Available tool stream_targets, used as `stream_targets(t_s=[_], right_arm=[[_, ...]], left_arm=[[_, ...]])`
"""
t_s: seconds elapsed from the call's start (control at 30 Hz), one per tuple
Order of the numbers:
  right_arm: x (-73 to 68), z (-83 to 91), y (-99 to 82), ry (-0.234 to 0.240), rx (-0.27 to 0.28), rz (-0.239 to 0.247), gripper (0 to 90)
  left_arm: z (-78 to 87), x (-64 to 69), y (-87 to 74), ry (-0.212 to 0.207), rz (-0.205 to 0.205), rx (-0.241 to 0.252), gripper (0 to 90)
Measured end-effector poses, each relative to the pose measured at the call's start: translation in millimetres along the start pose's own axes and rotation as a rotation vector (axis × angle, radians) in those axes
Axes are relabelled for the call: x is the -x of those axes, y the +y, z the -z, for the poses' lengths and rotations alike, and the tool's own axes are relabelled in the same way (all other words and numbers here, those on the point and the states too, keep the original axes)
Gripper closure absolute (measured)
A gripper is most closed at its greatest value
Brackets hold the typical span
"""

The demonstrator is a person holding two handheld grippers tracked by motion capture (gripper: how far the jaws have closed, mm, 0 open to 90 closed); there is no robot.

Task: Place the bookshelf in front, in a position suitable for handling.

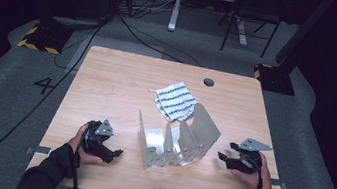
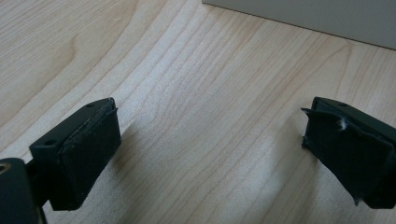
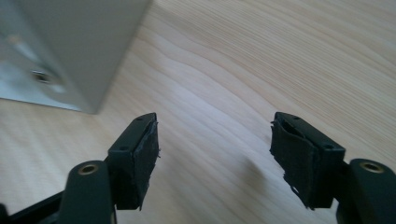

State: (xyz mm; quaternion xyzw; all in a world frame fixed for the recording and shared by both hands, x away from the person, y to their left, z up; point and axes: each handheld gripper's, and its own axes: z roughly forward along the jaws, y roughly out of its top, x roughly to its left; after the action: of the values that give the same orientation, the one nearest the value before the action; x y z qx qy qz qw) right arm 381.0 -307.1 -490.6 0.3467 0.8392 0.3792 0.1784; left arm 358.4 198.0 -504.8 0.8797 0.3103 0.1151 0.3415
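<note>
A bent sheet-metal rack [image 1: 177, 141] with slotted upright plates stands at the middle of the wooden table [image 1: 118, 82]. Behind it lies a crumpled white cloth with dark stripes [image 1: 175, 100]. My left gripper [image 1: 114, 153] rests on the table left of the rack, held by a hand, pointing toward it. In the left gripper view the left gripper [image 2: 210, 126] is open over bare wood, with the rack's plate [image 2: 303, 14] ahead. My right gripper [image 1: 226, 151] sits right of the rack. In the right gripper view the right gripper [image 3: 215, 135] is open with nothing between its pads, the rack [image 3: 70, 46] at upper left.
A round dark cable hole [image 1: 208, 82] sits near the table's far edge. Beyond the table are floor cables [image 1: 131, 28], a chair [image 1: 251, 16] and white desk legs [image 1: 176, 4]. Bare wood lies on both sides of the rack.
</note>
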Motion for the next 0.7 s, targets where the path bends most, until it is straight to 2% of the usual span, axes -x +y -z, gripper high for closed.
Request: stream_targets(t_s=[0.1, 0.3, 0.37, 0.43, 0.57, 0.7], right_arm=[[-17.8, 5.0, 6.8, 0.012, 0.031, 0.051, 39.5], [-36.0, 15.3, 21.1, -0.003, 0.110, 0.072, 46.4], [-42.0, 16.9, 25.4, -0.013, 0.115, 0.081, 47.9], [-46.7, 18.7, 28.3, 0.006, 0.134, 0.077, 48.0], [-53.7, 20.1, 32.1, -0.008, 0.150, 0.084, 49.8], [-58.8, 21.4, 35.4, -0.031, 0.162, 0.078, 51.6]], left_arm=[[0.0, -0.2, 0.1, -0.002, -0.001, -0.001, 4.4], [0.0, -0.3, 0.1, 0.000, -0.003, 0.000, 4.4], [0.0, -0.3, 0.1, -0.002, -0.002, 0.000, 4.4], [0.3, -0.1, -0.3, -0.002, -0.001, 0.001, 4.8], [1.3, -0.3, -0.6, -0.001, -0.009, 0.000, 5.8], [1.7, 0.8, -1.6, 0.003, 0.000, 0.006, 6.5]])
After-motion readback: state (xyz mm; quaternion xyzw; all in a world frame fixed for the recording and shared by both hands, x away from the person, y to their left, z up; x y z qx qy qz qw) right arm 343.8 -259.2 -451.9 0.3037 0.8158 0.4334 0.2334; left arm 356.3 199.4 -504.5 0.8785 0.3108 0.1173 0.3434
